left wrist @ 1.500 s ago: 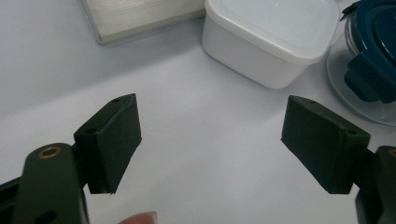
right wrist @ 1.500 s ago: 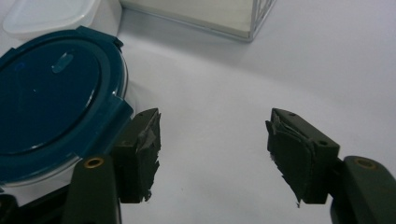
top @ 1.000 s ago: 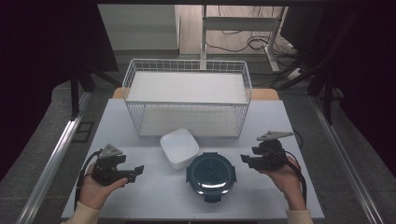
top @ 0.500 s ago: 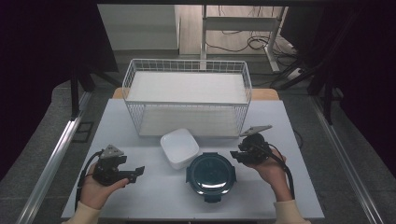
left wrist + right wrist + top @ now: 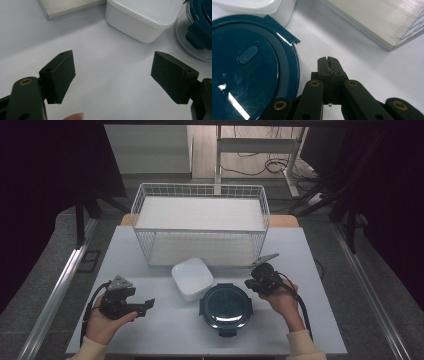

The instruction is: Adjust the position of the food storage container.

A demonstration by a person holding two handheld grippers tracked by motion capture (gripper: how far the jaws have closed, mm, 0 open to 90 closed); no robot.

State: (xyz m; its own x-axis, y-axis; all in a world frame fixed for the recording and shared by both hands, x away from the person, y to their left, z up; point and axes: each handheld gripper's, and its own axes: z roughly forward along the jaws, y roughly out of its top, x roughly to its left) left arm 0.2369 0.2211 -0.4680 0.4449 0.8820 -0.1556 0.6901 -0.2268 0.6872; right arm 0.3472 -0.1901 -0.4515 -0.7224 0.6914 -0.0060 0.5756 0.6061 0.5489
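The right claw (image 5: pixel 251 283) has moved in beside the round teal-lidded container (image 5: pixel 225 306) near the desk's front edge, its jaws just closed on nothing; the left claw (image 5: pixel 145 305) stands open. The container looks rigid and slick, best gripped by a lid tab (image 5: pixel 287 37).

White table (image 5: pixel 150 330): wire basket (image 5: pixel 200 227) at 12 o'clock, white square container (image 5: pixel 192 278) centre, dark teal round lidded container (image 5: pixel 226 308) just beside it at 5.

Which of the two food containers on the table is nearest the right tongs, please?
The round container with the dark teal lid, just beside the shut right tongs; the white square container sits farther off, toward the wire basket.
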